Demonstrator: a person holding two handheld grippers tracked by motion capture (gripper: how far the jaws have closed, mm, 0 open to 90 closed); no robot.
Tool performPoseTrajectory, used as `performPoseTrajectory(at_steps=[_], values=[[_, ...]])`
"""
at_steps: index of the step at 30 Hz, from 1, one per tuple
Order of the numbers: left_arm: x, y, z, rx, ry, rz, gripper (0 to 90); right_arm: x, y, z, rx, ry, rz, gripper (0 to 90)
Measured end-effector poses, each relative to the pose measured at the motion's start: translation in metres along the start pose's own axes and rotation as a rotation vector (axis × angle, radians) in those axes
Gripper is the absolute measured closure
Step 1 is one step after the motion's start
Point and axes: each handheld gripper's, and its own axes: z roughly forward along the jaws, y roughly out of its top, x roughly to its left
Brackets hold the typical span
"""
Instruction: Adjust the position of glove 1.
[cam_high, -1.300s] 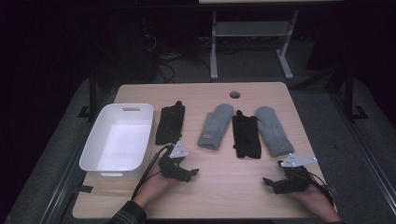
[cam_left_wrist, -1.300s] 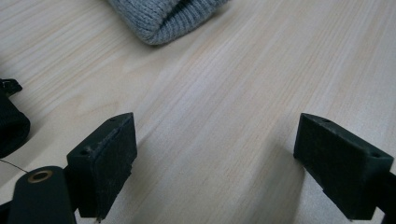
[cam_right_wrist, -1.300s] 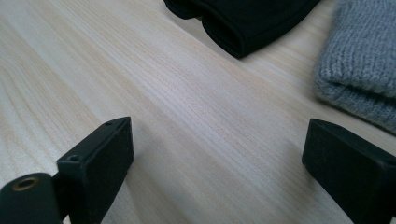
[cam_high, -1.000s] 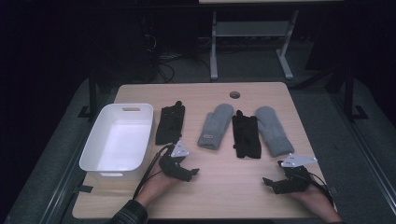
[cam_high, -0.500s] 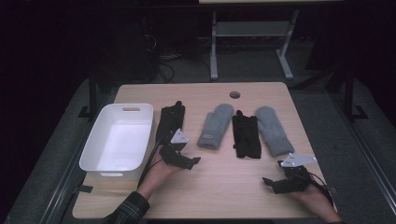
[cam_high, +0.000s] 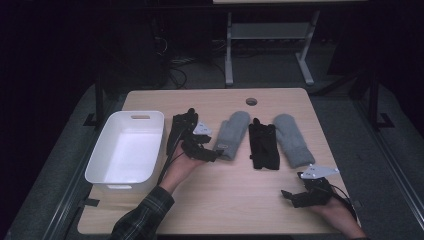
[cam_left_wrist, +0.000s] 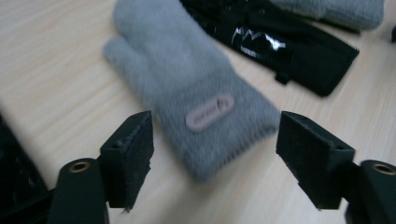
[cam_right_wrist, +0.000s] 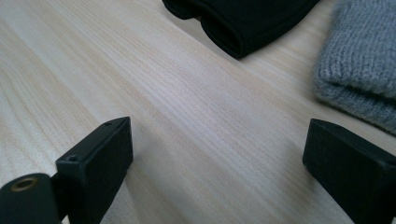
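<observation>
Two grey mittens and two black gloves lie in a row on the wooden table (cam_high: 235, 200). My left gripper (cam_high: 212, 152) is open and hovers at the cuff of the left grey mitten (cam_high: 231, 134). In the left gripper view that mitten (cam_left_wrist: 187, 79) lies just ahead of the wide-apart jaws, its label facing up, my left gripper (cam_left_wrist: 212, 149) holding nothing. The middle black glove (cam_high: 263, 145) and the right grey mitten (cam_high: 294, 140) lie to the right. My right gripper (cam_high: 291, 196) rests open near the front right edge, my right gripper (cam_right_wrist: 217, 154) over bare wood.
A white bin (cam_high: 127, 150) stands at the table's left side. Another black glove (cam_high: 179, 127) lies between the bin and my left hand. A round cable hole (cam_high: 251, 101) sits near the far edge. Table legs and cables stand in the dark behind.
My left gripper has moved forward from the front of the table up to the left grey mitten's cuff. The right gripper has stayed put.
</observation>
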Motion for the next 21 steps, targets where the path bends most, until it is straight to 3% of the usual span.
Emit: performPoseTrajectory(at_steps=[5, 16, 18, 21], values=[[0.005, 0.017, 0.012, 0.004, -0.001, -0.002, 29.9, 0.0, 0.0, 0.0, -0.001, 0.001, 0.001, 8.3], [0.015, 0.04, 0.037, 0.021, 0.013, -0.013, 35.1, 0.0, 0.0, 0.0, -0.001, 0.001, 0.001, 8.3], [0.015, 0.043, 0.044, 0.011, 0.012, -0.035, 35.9, 0.0, 0.0, 0.0, -0.001, 0.001, 0.001, 8.3], [0.017, 0.047, 0.052, 0.033, 0.011, -0.034, 36.7, 0.0, 0.0, 0.0, -0.001, 0.001, 0.002, 8.3]])
